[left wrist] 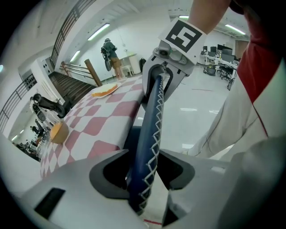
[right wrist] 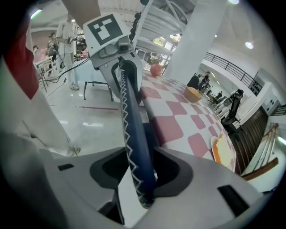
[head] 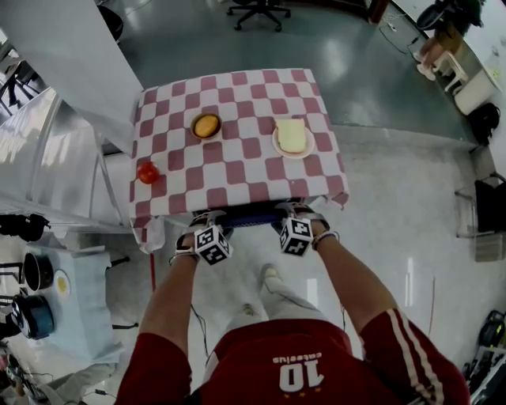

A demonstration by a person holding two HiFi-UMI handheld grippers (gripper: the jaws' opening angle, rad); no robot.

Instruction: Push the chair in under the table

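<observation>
The chair's dark blue stitched backrest (head: 253, 215) lies along the near edge of the table (head: 237, 162), which wears a red-and-white checked cloth. The seat is hidden beneath it. My left gripper (head: 207, 220) straddles the backrest's left end and my right gripper (head: 294, 213) its right end. In the left gripper view the backrest (left wrist: 149, 134) runs up between the open jaws of the left gripper (left wrist: 143, 172), with a gap on one side. The right gripper view shows the same backrest (right wrist: 134, 134) standing loosely inside the open right gripper (right wrist: 136, 172).
On the cloth sit a bun on a plate (head: 206, 126), a sandwich on a plate (head: 291, 136) and a red fruit (head: 148, 172). A low table with pots (head: 47, 285) stands at the left. An office chair (head: 258, 12) is far behind. My feet (head: 269, 277) are on the glossy floor.
</observation>
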